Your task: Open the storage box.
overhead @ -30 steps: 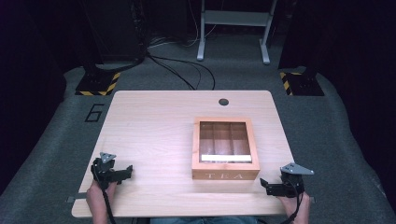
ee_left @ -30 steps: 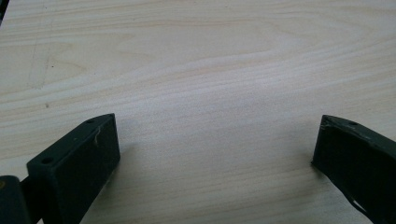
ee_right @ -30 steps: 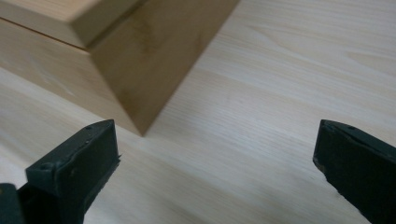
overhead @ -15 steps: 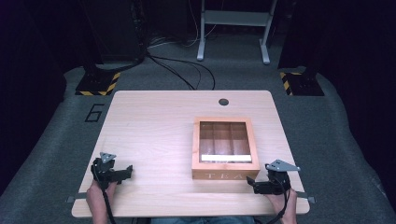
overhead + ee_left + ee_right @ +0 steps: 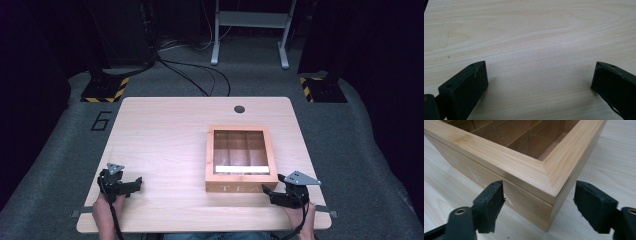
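A wooden tea box [image 5: 241, 159] with a glass-paned lid sits on the right half of the pale surface [image 5: 165, 140], its lettered front facing the person. The right tool [image 5: 271, 194] lies at the box's near right corner; in the right gripper view that corner [image 5: 549, 195] pokes between its jaws, which have just been closing, one beside the lettered front, the other clear of the side wall. The left tool [image 5: 134, 184] rests well apart at the near left, jaws wide over bare wood.
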`<state>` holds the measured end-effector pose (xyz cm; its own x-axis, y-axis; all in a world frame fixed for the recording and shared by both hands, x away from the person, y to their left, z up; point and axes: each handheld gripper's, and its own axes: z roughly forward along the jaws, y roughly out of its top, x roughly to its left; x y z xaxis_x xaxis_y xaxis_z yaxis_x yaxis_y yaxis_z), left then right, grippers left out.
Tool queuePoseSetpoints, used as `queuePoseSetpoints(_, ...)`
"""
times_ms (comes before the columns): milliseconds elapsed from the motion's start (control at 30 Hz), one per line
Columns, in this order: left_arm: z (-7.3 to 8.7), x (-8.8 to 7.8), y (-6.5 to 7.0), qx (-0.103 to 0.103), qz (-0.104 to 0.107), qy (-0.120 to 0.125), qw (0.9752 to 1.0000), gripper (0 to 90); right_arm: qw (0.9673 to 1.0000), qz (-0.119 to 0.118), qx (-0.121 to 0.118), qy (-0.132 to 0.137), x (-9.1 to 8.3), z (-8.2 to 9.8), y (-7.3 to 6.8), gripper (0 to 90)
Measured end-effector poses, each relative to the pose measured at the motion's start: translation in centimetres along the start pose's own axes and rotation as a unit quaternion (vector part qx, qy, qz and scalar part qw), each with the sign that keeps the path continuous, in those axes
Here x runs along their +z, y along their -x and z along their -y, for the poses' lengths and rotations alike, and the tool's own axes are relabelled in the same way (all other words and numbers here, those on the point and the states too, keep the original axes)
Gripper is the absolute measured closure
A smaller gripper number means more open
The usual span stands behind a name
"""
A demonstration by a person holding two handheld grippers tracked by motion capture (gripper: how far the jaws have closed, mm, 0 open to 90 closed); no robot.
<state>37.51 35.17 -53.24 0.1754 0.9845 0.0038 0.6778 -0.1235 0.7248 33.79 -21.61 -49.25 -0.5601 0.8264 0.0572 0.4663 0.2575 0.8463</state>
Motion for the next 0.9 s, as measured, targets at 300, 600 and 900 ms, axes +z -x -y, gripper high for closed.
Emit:
queuePoseSetpoints(300, 0.0, 0.0, 0.0, 0.0, 0.0, 0.0, 1.0, 0.5, 0.9998, 0.003, 0.004, 0.021, -0.5, 0.3, -0.2, 34.5)
queuePoseSetpoints(600, 0.0, 0.0, 0.0, 0.0, 0.0, 0.0, 1.0, 0.5, 0.9995, -0.003, 0.005, 0.029, -0.8, 0.7, 0.0, 40.3)
queuePoseSetpoints(900, 0.0, 0.0, 0.0, 0.0, 0.0, 0.0, 1.0, 0.5, 0.9992, 0.0, 0.004, 0.04, -1.1, 0.6, 0.0, 43.5)
